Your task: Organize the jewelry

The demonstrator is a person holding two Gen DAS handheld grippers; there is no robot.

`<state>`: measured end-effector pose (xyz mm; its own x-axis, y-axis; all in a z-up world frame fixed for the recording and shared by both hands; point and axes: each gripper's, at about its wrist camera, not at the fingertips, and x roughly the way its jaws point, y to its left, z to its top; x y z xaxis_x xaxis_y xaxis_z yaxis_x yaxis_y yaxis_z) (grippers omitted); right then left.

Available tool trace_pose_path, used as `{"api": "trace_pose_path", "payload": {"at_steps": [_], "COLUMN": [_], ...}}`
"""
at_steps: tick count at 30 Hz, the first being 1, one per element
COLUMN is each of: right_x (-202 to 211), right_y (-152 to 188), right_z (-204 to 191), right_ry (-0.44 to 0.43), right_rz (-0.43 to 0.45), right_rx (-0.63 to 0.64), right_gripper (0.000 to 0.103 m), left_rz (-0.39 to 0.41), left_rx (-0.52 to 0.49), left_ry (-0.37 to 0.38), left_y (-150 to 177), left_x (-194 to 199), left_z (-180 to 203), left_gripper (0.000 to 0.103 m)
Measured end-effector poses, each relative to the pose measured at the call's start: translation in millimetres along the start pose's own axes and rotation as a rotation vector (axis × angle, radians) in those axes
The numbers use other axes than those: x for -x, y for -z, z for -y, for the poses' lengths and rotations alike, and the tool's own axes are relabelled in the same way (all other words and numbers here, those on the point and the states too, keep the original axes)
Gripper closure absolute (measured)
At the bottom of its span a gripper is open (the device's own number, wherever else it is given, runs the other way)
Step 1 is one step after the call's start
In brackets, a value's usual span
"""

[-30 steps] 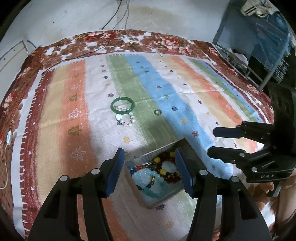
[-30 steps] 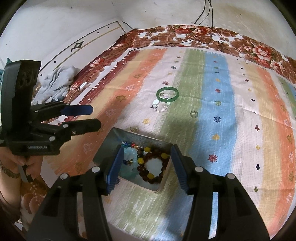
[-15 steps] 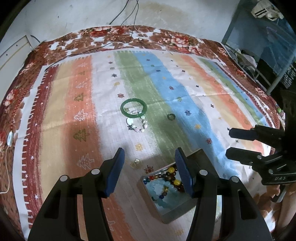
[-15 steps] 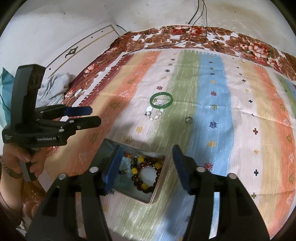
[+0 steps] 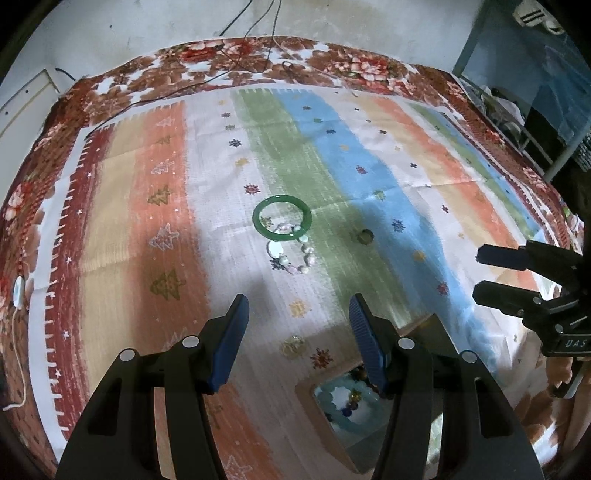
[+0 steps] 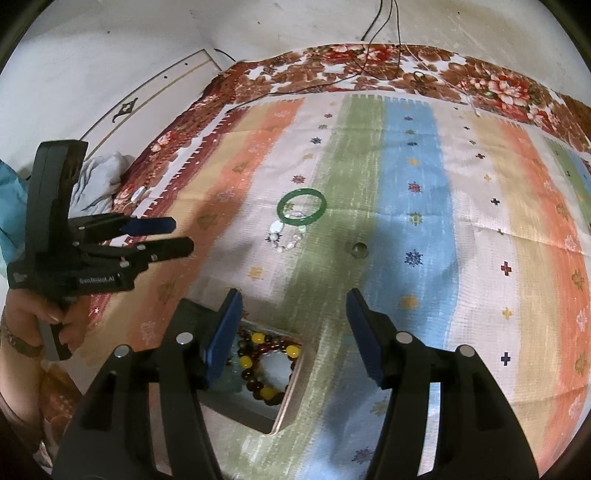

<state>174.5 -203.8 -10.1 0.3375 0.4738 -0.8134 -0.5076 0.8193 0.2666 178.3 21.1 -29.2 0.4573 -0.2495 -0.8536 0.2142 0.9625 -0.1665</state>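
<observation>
A green bangle [image 5: 282, 218] [image 6: 301, 205] lies mid-cloth, overlapping a string of pale beads [image 5: 295, 254] [image 6: 284, 238]. A small dark ring [image 5: 365, 236] [image 6: 359, 249] sits to their right. The open metal box [image 5: 306, 387] [image 6: 291, 402] holds brown and yellow bead bracelets [image 6: 266, 347]; it lies low in both views, partly behind the fingers. My left gripper [image 5: 298, 301] [image 6: 183, 233] hovers open over bare cloth, short of the beads. My right gripper [image 6: 293, 295] [image 5: 478, 271] is open too, above the box's far edge, with nothing between its pads.
The striped cloth covers a floral blanket [image 5: 332, 62] with dark cables [image 6: 369, 33] at its far edge. A small white device on a cord [image 5: 17, 290] lies at the left border. Crumpled pale fabric [image 6: 99, 177] is off the left side, dark furniture [image 5: 535, 92] to the right.
Both grippers have moved forward over the cloth toward the bangle, so the box has slid down to the bottom of each view. The right jaws stand slightly wider than a second ago.
</observation>
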Motion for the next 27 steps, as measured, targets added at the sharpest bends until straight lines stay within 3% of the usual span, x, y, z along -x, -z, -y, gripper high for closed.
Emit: {"api": "trace_pose_path", "payload": {"at_steps": [27], "right_x": [-51.1], "right_y": [-40.1], "right_z": [28.2], "right_ry": [0.03], "right_rz": [-0.085], "right_rx": [0.004], "right_gripper": [0.044], "left_rz": [-0.105], "left_rx": [-0.011], "left_ry": [-0.009], "left_y": [-33.8], "left_x": [-56.5], "left_z": [-23.1], "left_gripper": [0.047]}}
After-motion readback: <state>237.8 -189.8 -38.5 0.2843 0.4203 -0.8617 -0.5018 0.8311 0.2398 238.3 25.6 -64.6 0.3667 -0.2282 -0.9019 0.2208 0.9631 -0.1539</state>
